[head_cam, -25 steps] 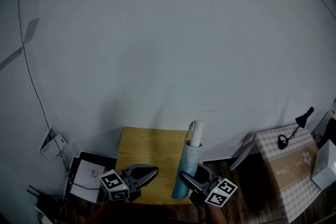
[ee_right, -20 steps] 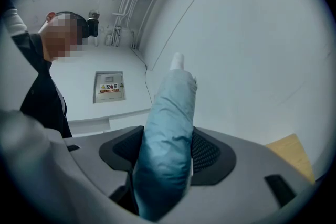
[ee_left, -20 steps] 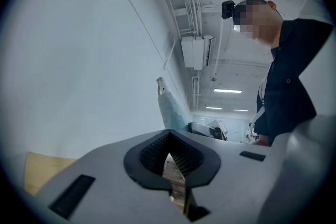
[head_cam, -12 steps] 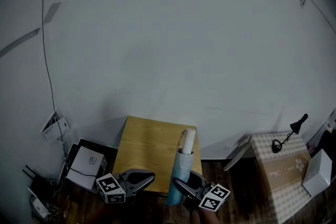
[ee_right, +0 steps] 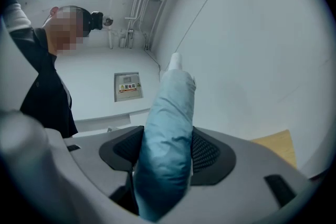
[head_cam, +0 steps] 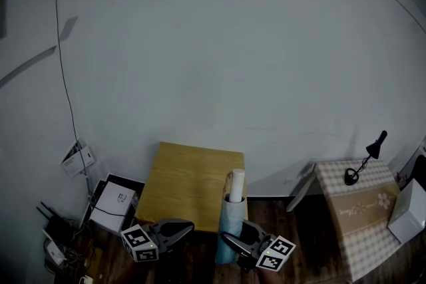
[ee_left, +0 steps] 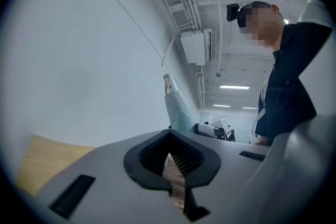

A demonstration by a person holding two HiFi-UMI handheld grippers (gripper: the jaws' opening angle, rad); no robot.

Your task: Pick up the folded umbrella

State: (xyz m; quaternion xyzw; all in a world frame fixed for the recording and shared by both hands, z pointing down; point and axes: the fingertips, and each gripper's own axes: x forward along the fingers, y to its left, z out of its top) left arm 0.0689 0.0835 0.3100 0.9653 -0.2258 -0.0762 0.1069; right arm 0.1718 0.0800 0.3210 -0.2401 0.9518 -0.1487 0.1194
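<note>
The folded umbrella point(head_cam: 229, 233) is light blue with a white handle point(head_cam: 235, 184); it stands upright in front of the small wooden table's near right corner. My right gripper point(head_cam: 231, 241) is shut on its lower part, and in the right gripper view the blue fabric point(ee_right: 167, 134) fills the gap between the black pads point(ee_right: 210, 152). My left gripper point(head_cam: 188, 228) hovers to the left of it at about the same height, jaws together and holding nothing. In the left gripper view the umbrella point(ee_left: 178, 110) rises beyond the closed tips point(ee_left: 169, 136).
The wooden table point(head_cam: 193, 173) stands against a pale wall. A checked-cloth box point(head_cam: 356, 206) with a black lamp point(head_cam: 363, 159) is at the right. White boxes point(head_cam: 113, 201) and cables lie on the floor at the left. A person point(ee_left: 286, 86) shows in both gripper views.
Both grippers have drawn back from over the table's near edge to in front of it. The umbrella has come along, held upright in the right gripper.
</note>
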